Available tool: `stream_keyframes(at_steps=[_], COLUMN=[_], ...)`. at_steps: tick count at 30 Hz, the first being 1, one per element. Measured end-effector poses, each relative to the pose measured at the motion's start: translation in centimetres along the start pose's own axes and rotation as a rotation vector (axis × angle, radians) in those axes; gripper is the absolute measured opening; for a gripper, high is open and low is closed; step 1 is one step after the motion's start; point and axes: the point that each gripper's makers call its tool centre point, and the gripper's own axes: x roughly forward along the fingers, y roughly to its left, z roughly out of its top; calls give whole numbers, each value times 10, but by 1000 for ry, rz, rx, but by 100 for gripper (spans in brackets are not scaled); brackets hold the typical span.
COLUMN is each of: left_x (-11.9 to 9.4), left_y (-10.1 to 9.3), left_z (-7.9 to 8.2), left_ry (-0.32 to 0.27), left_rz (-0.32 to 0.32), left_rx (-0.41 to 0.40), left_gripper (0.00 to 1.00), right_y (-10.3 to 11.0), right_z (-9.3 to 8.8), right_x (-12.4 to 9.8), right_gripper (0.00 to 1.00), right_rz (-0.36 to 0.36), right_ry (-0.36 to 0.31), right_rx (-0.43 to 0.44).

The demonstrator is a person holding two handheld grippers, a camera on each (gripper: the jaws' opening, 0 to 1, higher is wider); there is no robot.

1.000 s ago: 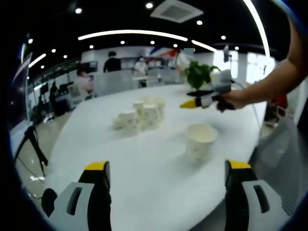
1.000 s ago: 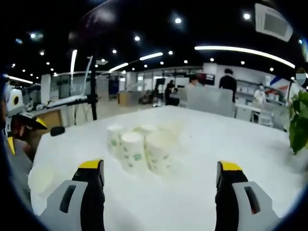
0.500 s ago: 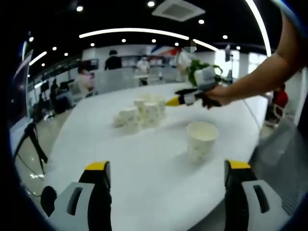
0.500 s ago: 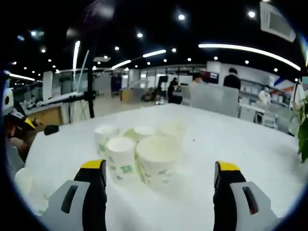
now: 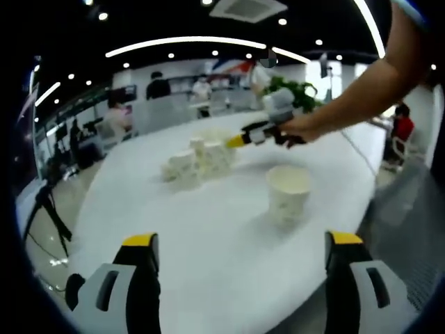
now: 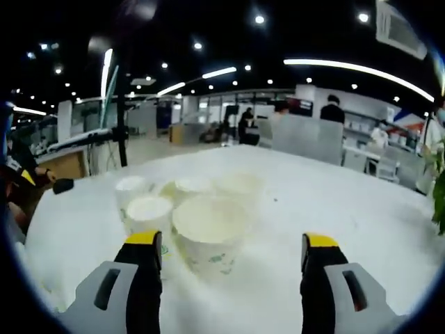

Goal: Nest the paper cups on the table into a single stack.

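Several white paper cups with a green print stand in a cluster (image 5: 198, 160) toward the far side of the white round table (image 5: 208, 243). One more cup (image 5: 289, 194) stands alone, upright, nearer to my left gripper (image 5: 240, 254), which is open and low over the table's near edge. In the right gripper view the cluster is close: its nearest cup (image 6: 211, 234) stands between the wide-apart jaws of my open right gripper (image 6: 231, 254), without touching them. From the left gripper view, the right gripper (image 5: 254, 133) hangs just right of the cluster, held by a person's arm (image 5: 368, 83).
A potted green plant (image 5: 295, 94) stands at the table's far right. A tripod (image 5: 49, 209) stands on the floor to the left of the table. People and desks fill the office (image 6: 313, 132) behind. Bare tabletop stretches around the lone cup.
My right gripper has moved in toward the cluster, so the cups loom larger and the nearest one now sits between its jaws. The left gripper has barely shifted.
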Motion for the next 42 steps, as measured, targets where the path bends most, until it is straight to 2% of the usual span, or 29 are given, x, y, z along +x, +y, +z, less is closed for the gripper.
stream_keyframes(at_steps=[8, 12, 14, 16, 17, 29, 42], left_x=[0, 0, 1, 1, 0, 2, 1], left_y=[-1, -1, -1, -1, -1, -1, -1], left_z=[-1, -1, -1, -1, -1, -3, -2], left_ry=[-5, -7, -8, -8, -9, 4, 2], left_rz=[-3, 1, -1, 0, 1, -1, 0], left_rx=[9, 7, 9, 9, 9, -8, -2], left_gripper=[99, 98, 98, 98, 98, 99, 99], right_y=[8, 11, 11, 13, 14, 13, 8], right_z=[4, 0, -3, -5, -3, -2, 19], right_x=[19, 28, 30, 30, 30, 28, 17], right_gripper=[68, 63, 57, 45, 43, 39, 38], right_rz=[30, 39, 40, 43, 47, 61, 56], right_ry=[-9, 11, 19, 28, 19, 22, 4], right_rx=[1, 10, 24, 36, 39, 32, 43])
